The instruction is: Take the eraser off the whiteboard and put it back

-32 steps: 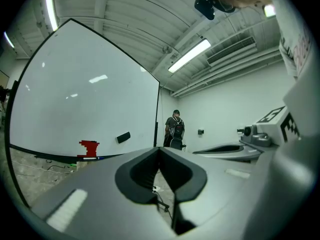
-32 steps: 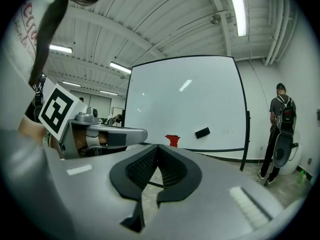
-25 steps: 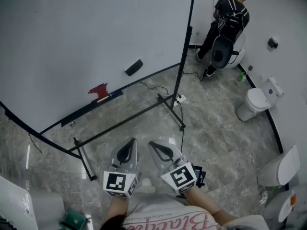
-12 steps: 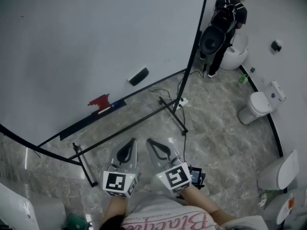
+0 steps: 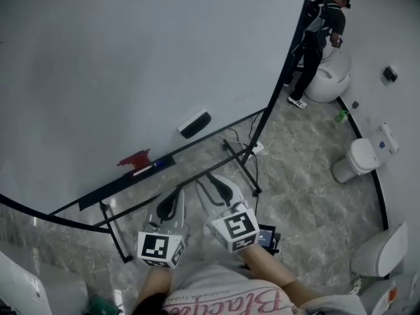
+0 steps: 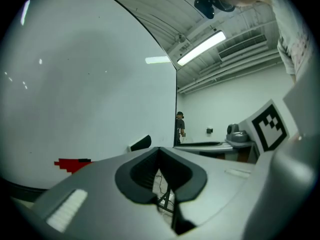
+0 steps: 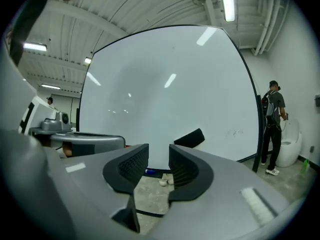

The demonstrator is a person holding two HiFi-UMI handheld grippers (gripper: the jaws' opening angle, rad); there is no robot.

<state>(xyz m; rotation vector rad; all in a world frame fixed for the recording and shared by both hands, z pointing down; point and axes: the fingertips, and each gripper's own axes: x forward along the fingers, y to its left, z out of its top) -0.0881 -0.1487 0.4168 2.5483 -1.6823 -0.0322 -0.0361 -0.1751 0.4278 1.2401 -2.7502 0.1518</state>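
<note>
- Whiteboard: it fills more of the head view than it did one second ago, because both tools have been carried toward it. The foot of its stand now lies just ahead of the tool tips. Neither tool touches the board.
- Person in the background: now nearer the upper right corner of the head view and takes no part in the task.
- Right tool: the jaws are opening from a closed position. A moderate gap shows between the pads with nothing in it. The eraser appears above and to the right of that gap.
- Left tool: the jaw tips are together and hold nothing. It sits beside the right tool.
- Eraser: it is stuck on the board face near the lower right edge, tilted, above the tray and to the right of the red mark. It is well apart from both tools.
- Progress: judged to be the approach stage, with the eraser not yet taken off. The steps left are:
  - reach the eraser
  - close the right tool on it
  - lift it clear of the board
  - put it back on the board
- View differences:
  - The head view alone shows the strip of floor and the stand between the tools and the board.
  - The right gripper view alone settles the pad gap. It also shows a blue marker low on the board through that gap.
  - The left gripper view shows that tool's tips meeting, with the red mark and the eraser side by side beyond.
</note>
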